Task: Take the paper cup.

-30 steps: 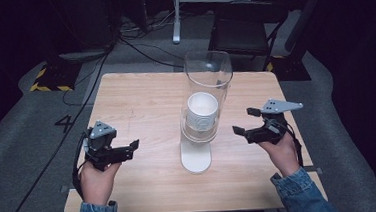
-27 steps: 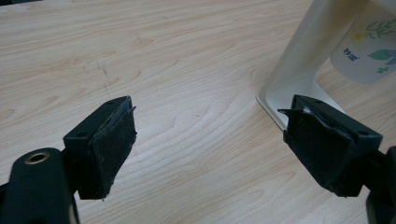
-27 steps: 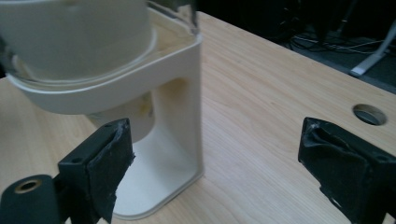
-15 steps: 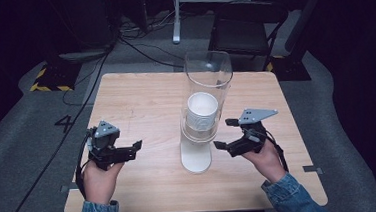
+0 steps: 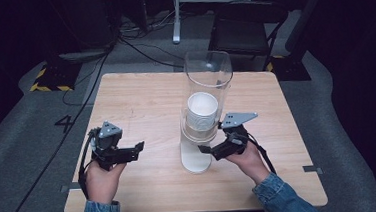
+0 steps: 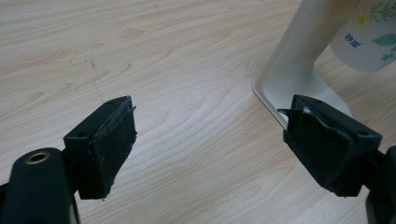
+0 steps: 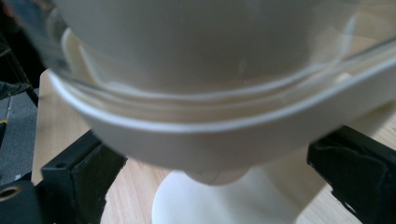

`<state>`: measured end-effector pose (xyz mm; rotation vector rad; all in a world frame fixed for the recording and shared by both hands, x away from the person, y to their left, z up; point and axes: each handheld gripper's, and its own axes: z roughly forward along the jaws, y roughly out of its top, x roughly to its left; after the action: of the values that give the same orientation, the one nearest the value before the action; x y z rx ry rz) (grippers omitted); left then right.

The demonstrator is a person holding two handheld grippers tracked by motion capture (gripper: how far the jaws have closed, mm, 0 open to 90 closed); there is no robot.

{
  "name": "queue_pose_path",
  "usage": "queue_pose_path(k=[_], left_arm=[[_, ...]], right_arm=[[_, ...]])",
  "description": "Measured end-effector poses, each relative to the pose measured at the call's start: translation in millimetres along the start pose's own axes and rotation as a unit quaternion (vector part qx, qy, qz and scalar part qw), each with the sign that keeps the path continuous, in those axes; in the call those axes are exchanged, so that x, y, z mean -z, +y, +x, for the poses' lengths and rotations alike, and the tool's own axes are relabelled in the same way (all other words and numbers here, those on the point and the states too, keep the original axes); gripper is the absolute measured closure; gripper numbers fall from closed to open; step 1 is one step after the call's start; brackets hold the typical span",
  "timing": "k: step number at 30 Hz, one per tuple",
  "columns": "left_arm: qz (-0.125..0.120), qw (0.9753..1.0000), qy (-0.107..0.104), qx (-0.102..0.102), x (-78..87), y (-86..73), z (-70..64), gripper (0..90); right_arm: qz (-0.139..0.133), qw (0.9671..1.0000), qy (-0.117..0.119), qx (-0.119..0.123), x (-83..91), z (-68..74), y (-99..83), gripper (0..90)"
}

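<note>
Up close, the cup dispenser (image 7: 205, 93) blurs between the right gripper's (image 5: 205, 149) spread fingers; left gripper (image 5: 138, 148) likewise agape.

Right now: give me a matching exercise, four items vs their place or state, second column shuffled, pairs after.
Items
1. left gripper
2. right gripper
3. paper cup stack
4. white base

Places or states
A. inside the clear tube
B. open, close up against the dispenser's lower collar
C. flat on the wooden table
D. open over bare wood, apart from the dispenser

Pairs: 1-D, 2-B, 3-A, 4-C
</note>
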<state>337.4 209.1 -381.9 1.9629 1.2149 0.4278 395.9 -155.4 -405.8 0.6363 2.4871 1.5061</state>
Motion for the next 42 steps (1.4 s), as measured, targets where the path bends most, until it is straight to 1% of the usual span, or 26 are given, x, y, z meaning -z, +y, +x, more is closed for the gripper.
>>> queue_pose_path(k=[2,4,5,6,8,9,11,12,14,15,16,18,19,20,21,23,34,36,42], left_arm=[[-0.001,1.0000,-0.001,0.001,0.2,0.0,0.2,16.7],[-0.001,1.0000,-0.002,0.002,0.0,0.1,0.1,16.7],[-0.001,1.0000,-0.002,0.002,0.0,0.1,0.1,16.7],[-0.001,1.0000,-0.002,0.002,0.0,0.1,0.1,16.7],[-0.001,1.0000,-0.002,0.002,-0.1,0.0,0.1,16.7],[0.000,1.0000,-0.002,0.000,-0.3,0.0,0.5,16.7],[0.000,1.0000,-0.002,0.000,-0.3,0.0,0.4,16.7],[0.000,1.0000,-0.002,0.000,-0.1,0.0,0.4,16.7],[-0.001,1.0000,-0.002,0.001,0.1,-0.1,0.2,16.7],[-0.003,1.0000,-0.002,0.002,0.4,-0.3,0.5,16.7],[-0.003,1.0000,-0.002,0.002,0.4,-0.3,0.5,16.7],[-0.003,1.0000,-0.002,0.004,0.6,-0.5,1.1,16.7],[-0.003,1.0000,-0.002,0.004,0.6,-0.5,1.1,16.7],[-0.002,1.0000,-0.003,0.002,0.5,-0.5,1.4,16.7],[-0.002,1.0000,-0.003,0.002,0.5,-0.5,1.4,16.7],[-0.002,1.0000,-0.004,0.002,0.2,-0.6,1.0,16.7],[-0.002,1.0000,-0.007,0.007,0.1,-1.6,1.9,16.7],[-0.002,1.0000,-0.006,0.003,0.1,-1.5,1.6,16.7],[-0.004,1.0000,-0.007,0.006,0.9,-1.6,2.1,16.7]], right_arm=[[-0.010,0.9999,0.003,-0.002,-6.3,-1.1,-1.8,6.5],[-0.014,0.9999,-0.005,0.000,-10.5,-0.5,-3.4,8.3],[-0.014,0.9999,-0.005,0.000,-10.5,-0.5,-3.4,8.3],[-0.023,0.9997,-0.010,0.001,-11.7,0.2,-3.9,9.4],[-0.027,0.9996,-0.011,0.003,-12.1,0.3,-3.8,10.2],[-0.041,0.9990,-0.015,0.009,-13.5,2.5,-4.1,11.7],[-0.045,0.9988,-0.018,0.012,-14.0,3.2,-4.4,13.1],[-0.058,0.9980,-0.021,0.011,-16.2,4.6,-6.1,15.6],[-0.061,0.9978,-0.024,0.011,-16.8,4.9,-6.4,16.1],[-0.067,0.9975,-0.023,0.009,-17.8,5.2,-7.1,19.9],[-0.069,0.9972,-0.024,0.014,-18.1,5.1,-7.2,22.1],[-0.068,0.9971,-0.029,0.020,-18.2,6.8,-7.6,25.8],[-0.068,0.9971,-0.029,0.020,-18.2,6.8,-7.6,25.8],[-0.070,0.9965,-0.034,0.029,-17.6,8.9,-7.6,28.3],[-0.070,0.9965,-0.034,0.029,-17.6,8.9,-7.6,28.3],[-0.067,0.9962,-0.041,0.037,-17.1,10.7,-7.5,29.5],[-0.062,0.9968,-0.040,0.034,-16.2,10.7,-7.8,30.8],[-0.059,0.9970,-0.039,0.031,-15.8,10.9,-8.0,31.0],[-0.053,0.9978,-0.035,0.020,-14.2,12.7,-8.7,31.2]])
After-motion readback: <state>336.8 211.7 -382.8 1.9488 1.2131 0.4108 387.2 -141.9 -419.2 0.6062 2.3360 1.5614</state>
